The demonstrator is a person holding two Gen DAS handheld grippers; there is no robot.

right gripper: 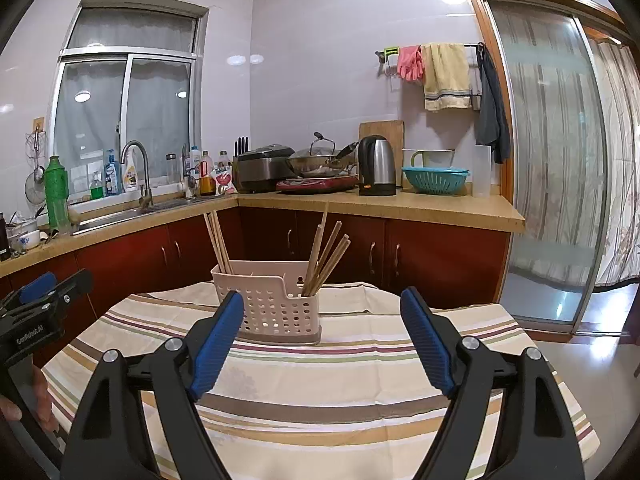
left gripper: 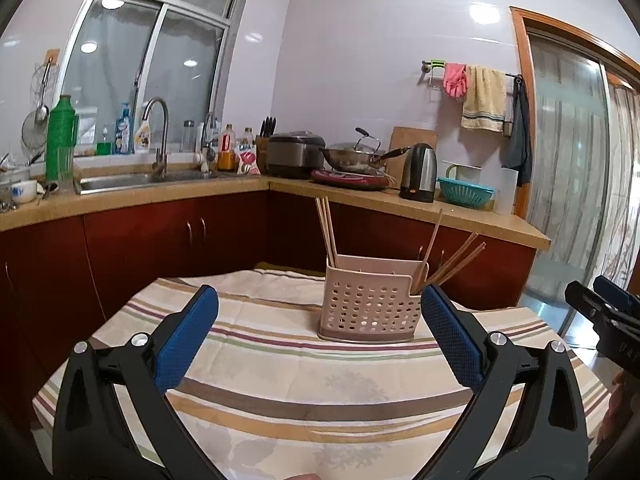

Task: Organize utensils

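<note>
Both of my hand-held grippers, left [left gripper: 319, 310] and right [right gripper: 322, 312], hang wide and hold nothing above the striped-cloth-covered surface [right gripper: 360, 364]. One pale pink perforated plastic utensil holder [left gripper: 366, 304] stands upright at its far middle, apparently sorted already. Three wooden chopsticks [left gripper: 327, 232] lean in its left compartment and, as far as I can count, four more wooden sticks [right gripper: 326, 258] fan out of the right one, kept apart by dividers.
</note>
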